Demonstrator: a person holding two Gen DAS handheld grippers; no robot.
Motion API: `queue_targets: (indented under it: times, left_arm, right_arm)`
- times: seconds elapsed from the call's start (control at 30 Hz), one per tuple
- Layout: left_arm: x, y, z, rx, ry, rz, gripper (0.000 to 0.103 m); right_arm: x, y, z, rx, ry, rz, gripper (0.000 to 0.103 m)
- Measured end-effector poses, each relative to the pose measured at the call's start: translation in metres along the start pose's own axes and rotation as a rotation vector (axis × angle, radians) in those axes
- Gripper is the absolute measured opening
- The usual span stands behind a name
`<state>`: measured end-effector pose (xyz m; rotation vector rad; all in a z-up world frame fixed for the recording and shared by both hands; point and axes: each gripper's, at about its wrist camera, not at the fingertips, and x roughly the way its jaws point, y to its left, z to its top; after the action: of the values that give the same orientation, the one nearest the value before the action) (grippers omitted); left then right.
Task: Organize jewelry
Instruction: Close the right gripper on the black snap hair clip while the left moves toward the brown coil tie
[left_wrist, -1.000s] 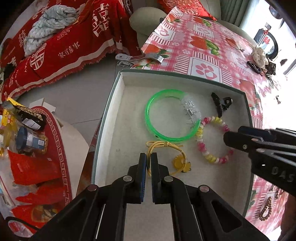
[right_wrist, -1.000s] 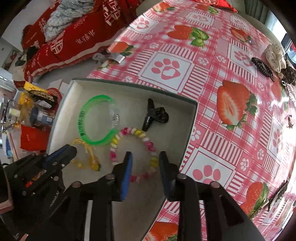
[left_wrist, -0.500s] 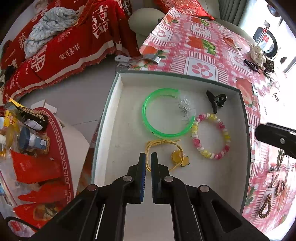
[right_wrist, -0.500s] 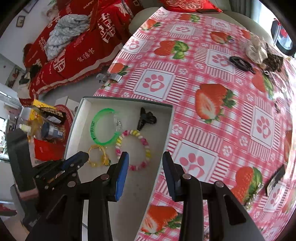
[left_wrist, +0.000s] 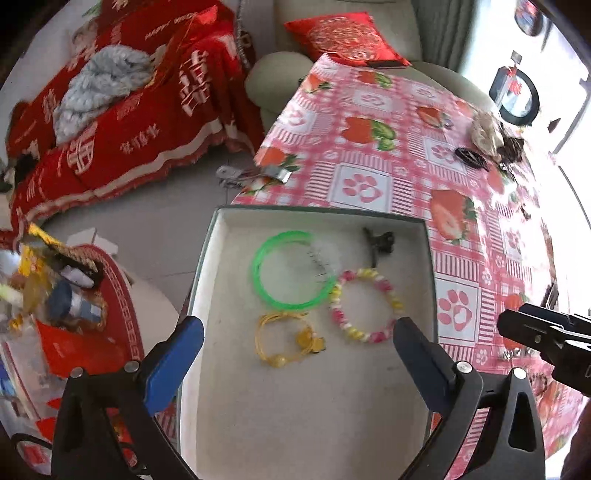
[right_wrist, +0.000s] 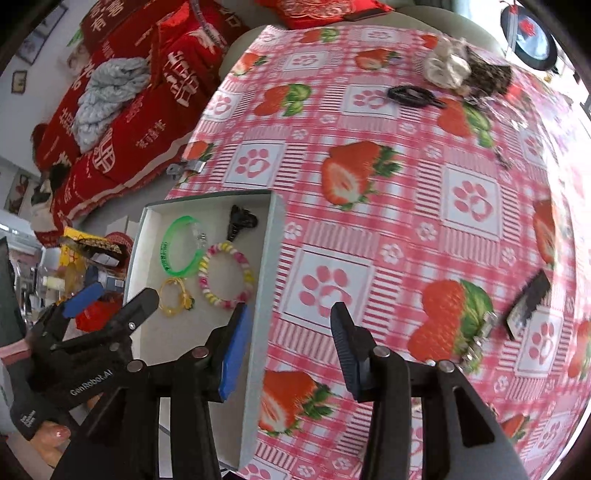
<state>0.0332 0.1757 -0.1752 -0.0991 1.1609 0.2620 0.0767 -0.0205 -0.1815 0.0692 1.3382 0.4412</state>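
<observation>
Closest in, the left hand-held gripper (left_wrist: 297, 334) is seen spread wide over the near half of the box (left_wrist: 207, 273), its jaws having just been opening, and nothing is caught between them. The yellow cord bracelet (left_wrist: 286, 339) is found lying flat on the box floor just ahead of that gap, a bit left of centre, with its small yellow charm turned toward the right. The pink-and-yellow beaded bracelet (left_wrist: 364, 304) is laid flat right beside it, just in front of the right finger, and no real long axis can be given for these round pieces. Just beyond, the green bangle (left_wrist: 290, 271) is touched by the beaded bracelet at its right edge, and a clear hair clip (left_wrist: 325, 258), blurred here, is resting across the bangle's right side. At the far right of the box the black claw clip (left_wrist: 378, 242) is set with its long axis running near to far. The right hand-held gripper (right_wrist: 288, 325) is held partly open off to the right, straddling the box's right wall, with its jaws also just opening and nothing held. Farther out on the strawberry-print tabletop (right_wrist: 406, 206), a black hair clip (right_wrist: 412, 96) and a heap of other pieces (right_wrist: 465, 72) are left lying at the far edge, well apart from the box.
</observation>
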Motion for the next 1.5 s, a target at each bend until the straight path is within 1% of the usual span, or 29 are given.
queue_targets:
  times: [0.07, 0.2, 0.27, 0.33, 0.4, 0.47, 0.53, 0.67, 0.83, 0.9, 1.03, 1.2, 1.27, 1.37, 1.5]
  left_arm:
    - [-0.003, -0.013, 0.002, 0.031, -0.008, 0.018, 0.103]
    - [-0.006, -0.037, 0.004, 0.066, 0.008, -0.010, 0.103]
    - [-0.006, -0.050, 0.006, 0.079, 0.018, -0.031, 0.103]
    - [-0.006, -0.062, 0.006, 0.103, 0.026, -0.055, 0.103]
    - [-0.008, -0.075, 0.006, 0.123, 0.023, -0.062, 0.103]
    - [-0.010, -0.092, 0.005, 0.158, 0.029, -0.086, 0.103]
    - [-0.011, -0.105, 0.004, 0.182, 0.030, -0.093, 0.103]
    - [-0.014, -0.130, 0.000, 0.237, 0.035, -0.123, 0.103]
    - [-0.011, -0.157, -0.011, 0.284, 0.076, -0.150, 0.103]
    - [-0.011, -0.163, -0.017, 0.289, 0.093, -0.164, 0.103]
    - [-0.011, -0.175, -0.032, 0.305, 0.121, -0.165, 0.103]
    - [-0.013, -0.189, -0.049, 0.302, 0.152, -0.169, 0.103]
    - [-0.013, -0.194, -0.056, 0.295, 0.168, -0.158, 0.103]
    - [-0.011, -0.199, -0.065, 0.268, 0.191, -0.144, 0.103]
    - [-0.010, -0.202, -0.078, 0.206, 0.205, -0.118, 0.103]
  right_arm:
    - [-0.004, -0.012, -0.004, 0.027, -0.001, -0.007, 0.053]
    - [-0.013, -0.036, -0.010, 0.081, -0.007, -0.027, 0.055]
    - [-0.019, -0.051, -0.014, 0.115, -0.010, -0.040, 0.063]
    - [-0.026, -0.067, -0.019, 0.151, -0.018, -0.051, 0.065]
    - [-0.031, -0.080, -0.023, 0.176, -0.022, -0.065, 0.065]
    - [-0.037, -0.097, -0.029, 0.212, -0.026, -0.083, 0.069]
    - [-0.041, -0.112, -0.035, 0.244, -0.029, -0.097, 0.072]
    - [-0.048, -0.143, -0.049, 0.306, -0.028, -0.132, 0.073]
    - [-0.054, -0.175, -0.058, 0.369, -0.027, -0.164, 0.073]
    - [-0.055, -0.185, -0.059, 0.382, -0.027, -0.173, 0.073]
    - [-0.055, -0.199, -0.058, 0.389, -0.021, -0.180, 0.073]
    - [-0.052, -0.210, -0.050, 0.368, -0.008, -0.174, 0.073]
    - [-0.049, -0.214, -0.046, 0.360, -0.002, -0.169, 0.073]
    - [-0.043, -0.218, -0.037, 0.353, 0.008, -0.155, 0.073]
    - [-0.034, -0.220, -0.023, 0.330, 0.022, -0.137, 0.073]
